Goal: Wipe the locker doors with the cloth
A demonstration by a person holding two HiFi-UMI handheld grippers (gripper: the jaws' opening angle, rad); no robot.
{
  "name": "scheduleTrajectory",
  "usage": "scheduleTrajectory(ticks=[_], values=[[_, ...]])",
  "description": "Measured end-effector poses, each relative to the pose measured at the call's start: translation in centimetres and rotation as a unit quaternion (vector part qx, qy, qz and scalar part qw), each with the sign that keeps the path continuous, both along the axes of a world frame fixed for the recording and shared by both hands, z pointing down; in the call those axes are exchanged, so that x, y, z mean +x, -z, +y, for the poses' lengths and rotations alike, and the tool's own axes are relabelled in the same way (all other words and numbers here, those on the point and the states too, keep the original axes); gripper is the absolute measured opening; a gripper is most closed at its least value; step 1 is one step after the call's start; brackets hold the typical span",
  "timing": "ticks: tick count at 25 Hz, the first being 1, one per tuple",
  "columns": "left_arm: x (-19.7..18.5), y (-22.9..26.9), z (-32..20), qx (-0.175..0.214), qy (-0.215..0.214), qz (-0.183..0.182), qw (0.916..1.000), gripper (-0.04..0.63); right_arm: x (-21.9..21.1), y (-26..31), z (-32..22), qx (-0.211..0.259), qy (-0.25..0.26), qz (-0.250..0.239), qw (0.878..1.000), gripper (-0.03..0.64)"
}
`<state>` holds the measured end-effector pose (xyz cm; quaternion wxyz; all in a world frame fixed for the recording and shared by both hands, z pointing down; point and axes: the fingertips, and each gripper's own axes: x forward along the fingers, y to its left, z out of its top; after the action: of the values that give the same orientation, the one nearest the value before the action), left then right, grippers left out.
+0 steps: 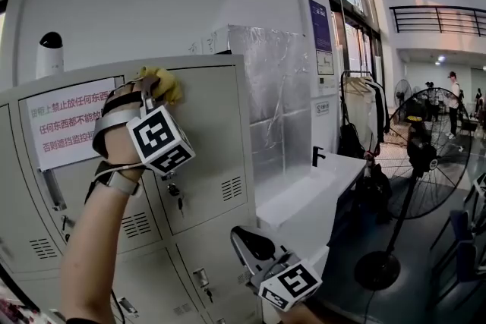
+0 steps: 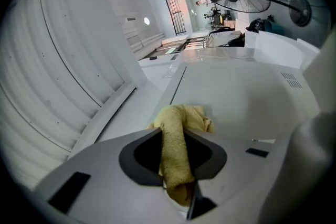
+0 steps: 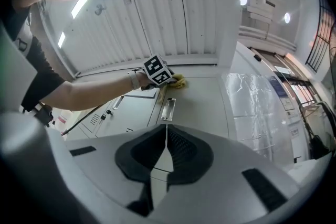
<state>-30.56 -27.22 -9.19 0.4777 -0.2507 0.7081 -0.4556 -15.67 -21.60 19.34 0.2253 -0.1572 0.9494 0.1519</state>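
The cloth (image 2: 181,118) was clamped in my left gripper's (image 2: 177,165) fingers, pressed against the top edge of an upper locker door (image 1: 209,155). My right gripper (image 3: 165,144) hung low, fingers together on nothing. I judged the wiping barely begun, with the lower doors left.

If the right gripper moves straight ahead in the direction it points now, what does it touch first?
Probably the grey locker door, near its handle; nothing shows in between, but depth is unclear.

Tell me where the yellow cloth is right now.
The yellow cloth is clamped in the left hand-held gripper, at upper left in the head view, against the top of a grey locker door, just right of the paper notice.
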Motion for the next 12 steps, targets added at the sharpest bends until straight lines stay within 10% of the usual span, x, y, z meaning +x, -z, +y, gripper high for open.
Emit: scheduleTrajectory(ticks=[12], values=[[4.8,1.6,-6.9,-0.002,-0.059,-0.005,0.9983,0.074,9.2,-0.8,-3.9,-0.02,-0.123,-0.024,0.992,0.021]])
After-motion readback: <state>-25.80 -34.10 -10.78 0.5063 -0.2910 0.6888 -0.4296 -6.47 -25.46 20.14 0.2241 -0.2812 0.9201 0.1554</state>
